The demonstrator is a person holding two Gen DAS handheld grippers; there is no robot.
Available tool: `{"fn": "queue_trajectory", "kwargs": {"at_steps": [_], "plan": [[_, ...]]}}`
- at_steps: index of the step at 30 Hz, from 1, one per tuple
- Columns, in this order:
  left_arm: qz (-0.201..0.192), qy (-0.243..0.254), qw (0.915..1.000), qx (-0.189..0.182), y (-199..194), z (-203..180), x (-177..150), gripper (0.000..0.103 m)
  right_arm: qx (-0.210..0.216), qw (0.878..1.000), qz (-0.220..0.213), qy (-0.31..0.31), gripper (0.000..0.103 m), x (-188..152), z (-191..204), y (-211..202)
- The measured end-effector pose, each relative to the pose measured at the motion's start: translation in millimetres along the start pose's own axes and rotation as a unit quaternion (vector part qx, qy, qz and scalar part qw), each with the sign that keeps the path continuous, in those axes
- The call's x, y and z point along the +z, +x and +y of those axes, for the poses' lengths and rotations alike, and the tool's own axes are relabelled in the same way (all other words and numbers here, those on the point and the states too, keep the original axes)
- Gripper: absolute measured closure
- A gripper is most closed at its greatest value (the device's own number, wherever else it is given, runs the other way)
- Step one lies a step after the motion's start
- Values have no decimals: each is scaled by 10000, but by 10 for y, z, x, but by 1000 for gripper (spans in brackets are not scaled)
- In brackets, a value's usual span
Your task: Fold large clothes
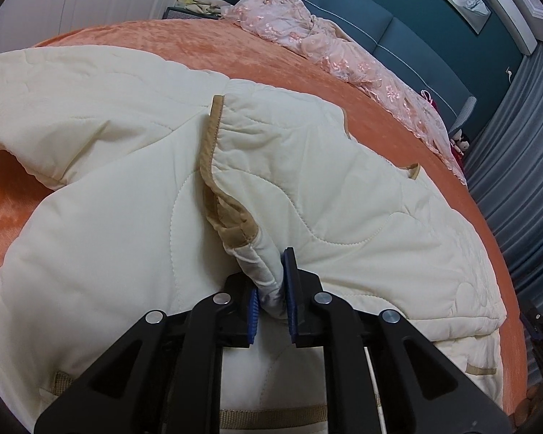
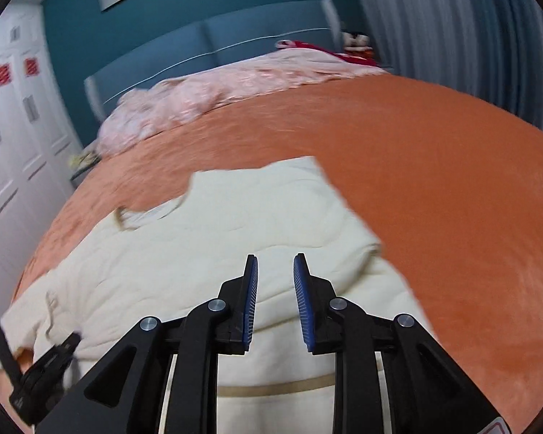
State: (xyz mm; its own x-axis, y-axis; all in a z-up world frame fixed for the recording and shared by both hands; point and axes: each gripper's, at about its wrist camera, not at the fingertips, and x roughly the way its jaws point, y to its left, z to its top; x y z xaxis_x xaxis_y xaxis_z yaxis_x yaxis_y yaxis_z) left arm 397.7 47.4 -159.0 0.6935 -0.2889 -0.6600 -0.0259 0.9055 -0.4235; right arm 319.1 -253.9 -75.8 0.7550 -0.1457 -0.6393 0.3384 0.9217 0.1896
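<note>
Right wrist view: blurred cream jacket [image 2: 235,238] edges.

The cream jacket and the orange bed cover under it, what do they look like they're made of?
Cream jacket: seemingly a padded, quilted woven shell with a matte finish, judging by the curved stitch lines and puffy wrinkles; tan trim looks like a suede-like or woven band. Orange bed cover: probably plush velvet or fleece, given its mottled sheen.
</note>
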Motion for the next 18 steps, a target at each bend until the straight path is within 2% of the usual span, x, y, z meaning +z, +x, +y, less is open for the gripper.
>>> {"fn": "queue_trajectory", "kwargs": {"at_steps": [2,3,6,8,10,18], "plan": [[-2,-15,10000,-19,-4,2,1,91,465,9963,223,-682,81,-64,500,112],[-2,-22,10000,-27,-4,7,3,91,585,9934,295,-937,81,-104,730,187],[-12,-20,10000,-29,-14,3,-8,91,721,9872,652,-1262,81,-228,1104,447],[-23,-25,10000,-45,-19,6,-15,91,640,9851,896,-1323,81,-408,1178,652],[-49,-19,10000,-64,-23,6,-21,91,484,9845,865,-1450,81,-599,1171,747],[-89,14,10000,-42,-41,-43,-22,91,300,9836,651,-1656,82,-641,1234,765]]}}
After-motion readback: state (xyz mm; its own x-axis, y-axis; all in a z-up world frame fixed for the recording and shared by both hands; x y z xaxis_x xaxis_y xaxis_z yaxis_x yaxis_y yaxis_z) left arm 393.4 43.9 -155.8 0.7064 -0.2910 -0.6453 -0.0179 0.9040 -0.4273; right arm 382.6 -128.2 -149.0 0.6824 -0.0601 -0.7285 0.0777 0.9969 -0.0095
